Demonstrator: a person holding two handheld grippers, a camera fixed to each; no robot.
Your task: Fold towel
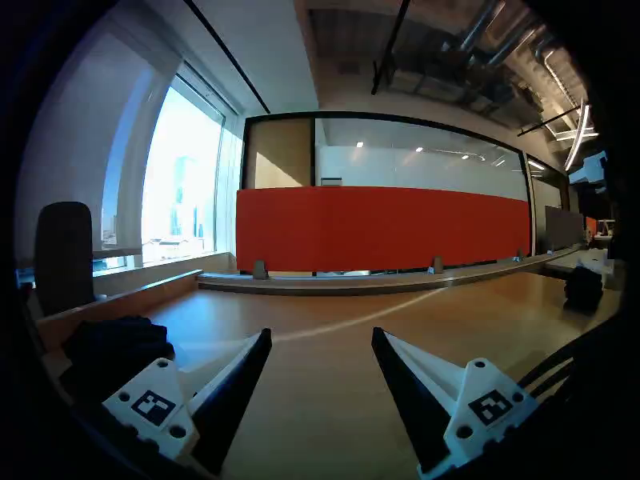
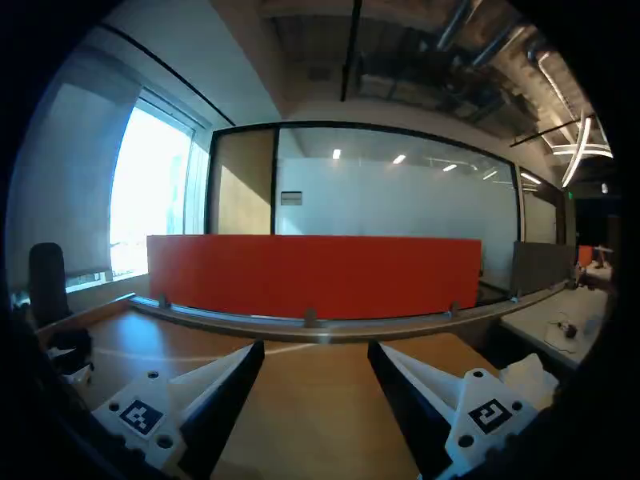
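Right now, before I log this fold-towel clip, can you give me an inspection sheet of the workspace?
Surface: wooden tabletop, sunlit.
Job's things: dark bundle at the table's left edge, perhaps the towel; cannot tell.
Clutter: dark object far right; white crumpled item.
Grippers: left gripper open, holding nothing; right gripper open, holding nothing.
Cables: thin cable on the neighbouring white desk.
Surroundings: red divider, bright window, dark chair.

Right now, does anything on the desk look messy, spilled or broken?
Nothing looks spilled or broken. The left gripper and right gripper hang open over the wooden desk. One crumpled white thing lies beside the right gripper's finger; I cannot tell if it is the towel.
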